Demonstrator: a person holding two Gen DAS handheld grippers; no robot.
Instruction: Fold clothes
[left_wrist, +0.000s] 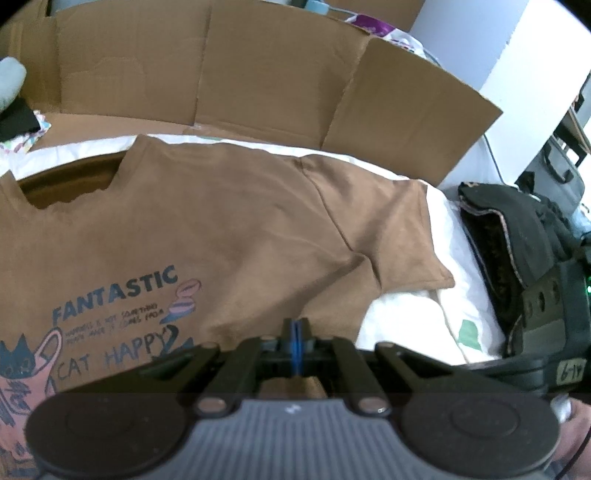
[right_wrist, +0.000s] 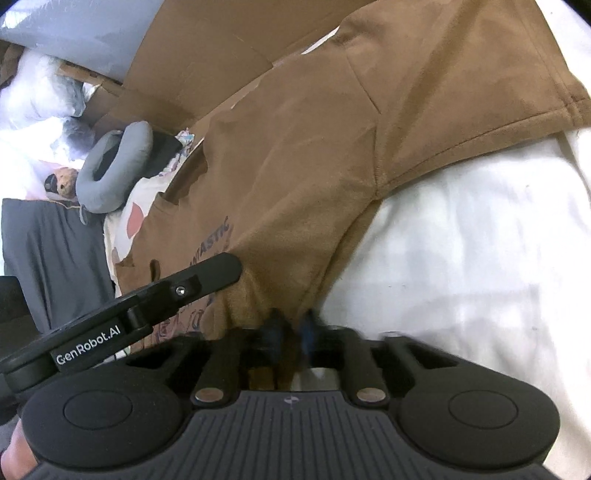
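A brown T-shirt (left_wrist: 229, 221) with a "FANTASTIC" cat print lies spread face up on white bedding (left_wrist: 443, 295). Its neck opening is at the upper left and one short sleeve (left_wrist: 388, 221) reaches right. My left gripper (left_wrist: 295, 332) is shut, its blue pads pinching puckered shirt cloth near the print. In the right wrist view the same T-shirt (right_wrist: 314, 166) runs up and right. My right gripper (right_wrist: 291, 325) is shut on a pinch of the shirt's side edge where the cloth meets the bedding (right_wrist: 461, 258). The left gripper's black body (right_wrist: 147, 295) crosses in from the left.
Flattened cardboard (left_wrist: 258, 74) stands behind the shirt. Dark bags and clothes (left_wrist: 517, 229) are piled at the right of the bed. A grey neck pillow (right_wrist: 114, 166), a dark grey cloth (right_wrist: 55, 258) and a small plush toy (right_wrist: 62, 182) lie past the shirt's neck end.
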